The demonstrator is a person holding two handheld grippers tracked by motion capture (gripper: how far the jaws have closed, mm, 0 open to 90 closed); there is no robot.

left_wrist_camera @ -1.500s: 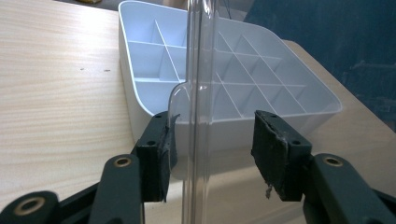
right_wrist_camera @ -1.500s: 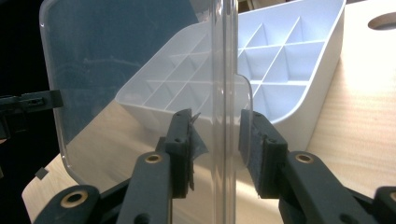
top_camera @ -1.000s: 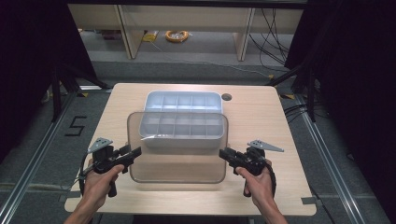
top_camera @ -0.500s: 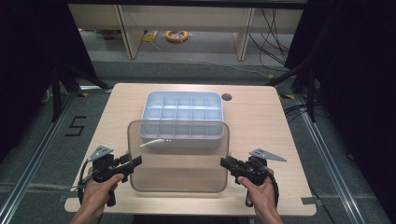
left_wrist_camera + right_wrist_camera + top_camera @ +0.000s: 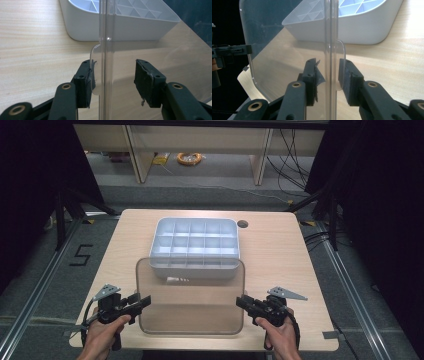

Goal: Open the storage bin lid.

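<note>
Left gripper [image 5: 112,82]: jaws pinching the side tab of a clear, flat, round-cornered plastic lid [image 5: 192,295], near pad flat on the tab, far pad standing off the lid's raised rim. Log reads fully closed for this grip, so I take it as clamped. Right gripper [image 5: 328,80]: jaws pressed on the opposite tab of the same lid, both pads close against the plastic.

Between the two grippers the lid hangs roughly level, just above the counter [image 5: 280,250]. Its far edge overlaps the near wall of a pale grey, rectangular plastic organiser tray with a grid of compartments [image 5: 195,245], which sits beyond the jaws and appears empty.

Progress, as judged: the lid is gripped at both sides and carried, but it is not seated on the tray. Left to do: line it up over the tray's rim, lower it, release.

Outward: light wooden counter, with a small dark round hole [image 5: 242,224] beyond the tray towards the right gripper's side. Grey floor around, dark curtains either side, pale shelving at the back, a yellow cable coil [image 5: 189,158] on the floor.
</note>
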